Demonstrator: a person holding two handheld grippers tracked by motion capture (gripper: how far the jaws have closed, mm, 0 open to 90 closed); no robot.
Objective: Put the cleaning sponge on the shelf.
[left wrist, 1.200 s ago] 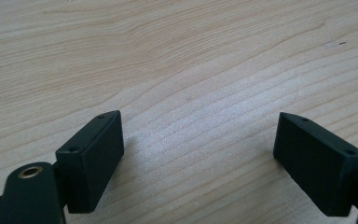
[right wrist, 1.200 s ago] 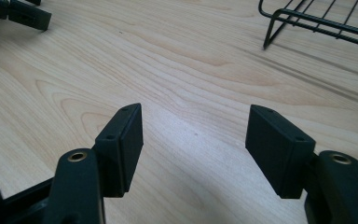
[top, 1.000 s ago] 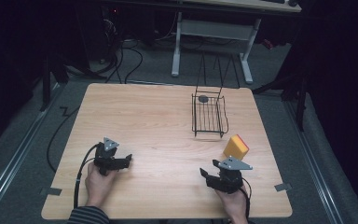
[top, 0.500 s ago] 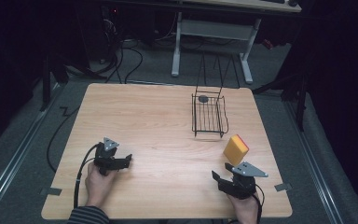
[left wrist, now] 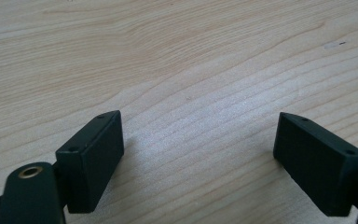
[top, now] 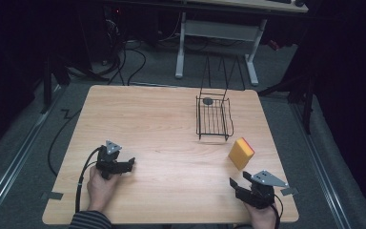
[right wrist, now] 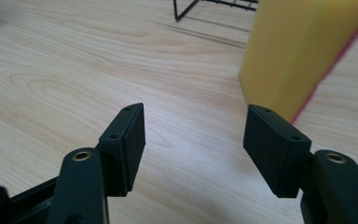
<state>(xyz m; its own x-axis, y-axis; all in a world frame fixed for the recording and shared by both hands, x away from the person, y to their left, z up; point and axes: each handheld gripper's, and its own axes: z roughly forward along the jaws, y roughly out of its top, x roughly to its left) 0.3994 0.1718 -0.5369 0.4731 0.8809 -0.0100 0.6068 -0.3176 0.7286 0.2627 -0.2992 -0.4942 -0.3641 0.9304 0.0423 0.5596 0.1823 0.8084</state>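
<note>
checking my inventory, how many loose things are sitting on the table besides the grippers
3: a wire basket toward the far right of the table, a small dark round object inside it at its far end, and a yellow sponge just in front of it.

Dim lab: cables [top: 124,57], desk frame [top: 217,33]

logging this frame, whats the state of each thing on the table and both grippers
left gripper: open, nothing between its fingers, low over bare wood
right gripper: open, holding nothing, apart from the sponge
sponge: standing on the table, free of the gripper
wire basket: upright on the table, handles raised, one small dark round thing inside
table: bare wood
</note>
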